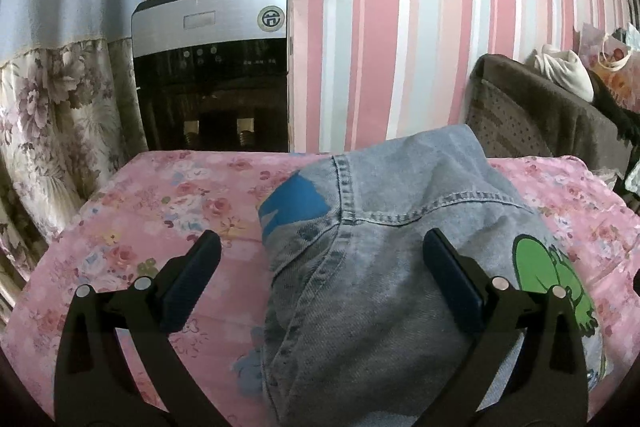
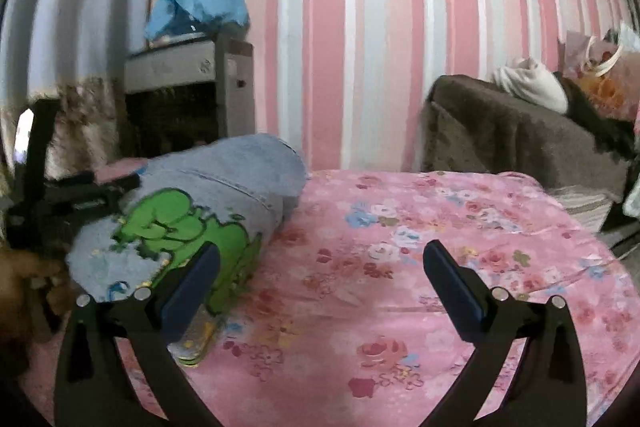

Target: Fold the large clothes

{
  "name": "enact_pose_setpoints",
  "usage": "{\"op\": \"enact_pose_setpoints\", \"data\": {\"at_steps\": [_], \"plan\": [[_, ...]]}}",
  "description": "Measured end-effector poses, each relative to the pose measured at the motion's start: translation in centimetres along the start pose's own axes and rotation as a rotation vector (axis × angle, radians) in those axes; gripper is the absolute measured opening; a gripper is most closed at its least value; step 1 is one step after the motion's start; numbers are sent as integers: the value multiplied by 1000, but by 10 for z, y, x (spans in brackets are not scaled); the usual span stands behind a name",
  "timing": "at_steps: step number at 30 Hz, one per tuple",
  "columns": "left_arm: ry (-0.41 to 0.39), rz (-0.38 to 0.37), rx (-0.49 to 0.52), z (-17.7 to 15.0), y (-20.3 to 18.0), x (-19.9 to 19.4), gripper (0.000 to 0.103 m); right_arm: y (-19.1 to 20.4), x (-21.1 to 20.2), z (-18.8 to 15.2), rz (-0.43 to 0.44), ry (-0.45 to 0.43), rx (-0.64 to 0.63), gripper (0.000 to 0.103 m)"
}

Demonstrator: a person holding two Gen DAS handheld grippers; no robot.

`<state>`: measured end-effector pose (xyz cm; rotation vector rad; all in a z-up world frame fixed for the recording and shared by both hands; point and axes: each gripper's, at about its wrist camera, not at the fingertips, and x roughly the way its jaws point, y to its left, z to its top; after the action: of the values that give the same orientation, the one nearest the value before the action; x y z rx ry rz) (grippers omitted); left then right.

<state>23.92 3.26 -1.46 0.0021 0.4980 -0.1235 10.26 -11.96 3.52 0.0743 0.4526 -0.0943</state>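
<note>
Denim garment [image 1: 380, 267] beneath spread left gripper [image 1: 320, 279], left of gaping right gripper [image 2: 320, 283], seemingly untouched

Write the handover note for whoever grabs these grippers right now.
Left hand-held gripper: open, holding nothing, hovering over the left part of the denim garment.
Right hand-held gripper: open, holding nothing, over the pink floral bedspread just to the garment's right.
Garment: lies in a compact, bulky bundle on the bedspread, green frog print on its right side, blue patch on its left.
Done: it looks folded or rolled up into a compact bundle already; both grippers are off it.
Left: probably check the bundle is neat and flatten or tuck any loose edge. No other clothes to fold are visible on the bedspread.
</note>
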Motion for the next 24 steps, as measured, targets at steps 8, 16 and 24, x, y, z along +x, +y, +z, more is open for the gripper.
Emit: {"op": "enact_pose_setpoints", "data": {"at_steps": [8, 16, 24], "plan": [[-18, 0, -13, -1, 4, -4, 100, 4, -7, 1, -62, -38, -2, 101], [16, -16, -13, -1, 7, 2, 100, -4, 13, 4, -67, 62, 42, 101], [48, 4, -24, -2, 26, 5, 100, 26, 68, 22, 157, 134, 156, 101]]}}
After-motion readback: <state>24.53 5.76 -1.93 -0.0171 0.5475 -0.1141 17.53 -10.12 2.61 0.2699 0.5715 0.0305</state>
